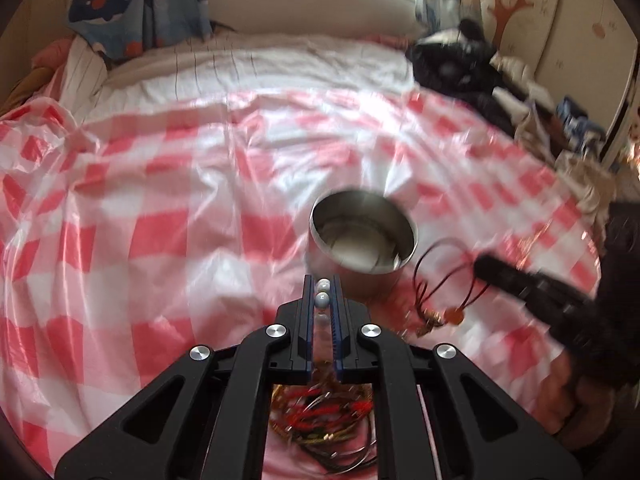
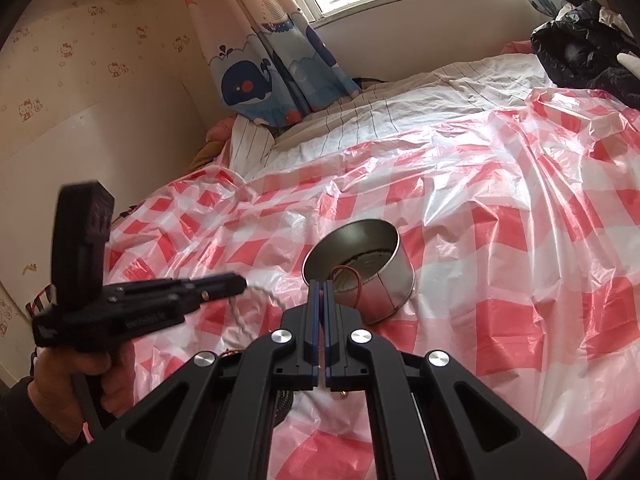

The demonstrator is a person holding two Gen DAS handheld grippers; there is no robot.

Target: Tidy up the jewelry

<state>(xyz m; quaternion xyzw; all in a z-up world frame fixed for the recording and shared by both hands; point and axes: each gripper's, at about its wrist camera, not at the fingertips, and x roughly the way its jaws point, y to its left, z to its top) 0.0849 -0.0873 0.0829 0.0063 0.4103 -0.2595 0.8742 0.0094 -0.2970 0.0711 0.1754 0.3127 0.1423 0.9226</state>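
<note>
Two grippers work over a bed covered by a red-and-white checked sheet (image 1: 132, 240).

From the left wrist, the left gripper (image 1: 323, 284) has its jaws pressed onto a strand of pale beads (image 1: 322, 299), which runs back between the fingers. A steel tin (image 1: 362, 242) stands on the sheet just past the fingertips. To its right the right gripper (image 1: 486, 266) holds a red cord (image 1: 438, 268) that hangs in loops with a small pendant, beside the tin. A tangle of jewelry (image 1: 320, 412) lies below the left gripper.

From the right wrist, the right gripper (image 2: 321, 286) has its jaws closed on the red cord (image 2: 356, 280), looped at the tin (image 2: 360, 268) rim. The left gripper (image 2: 236, 282), at left, trails the beads (image 2: 256, 300) down to the sheet (image 2: 500, 240).
</note>
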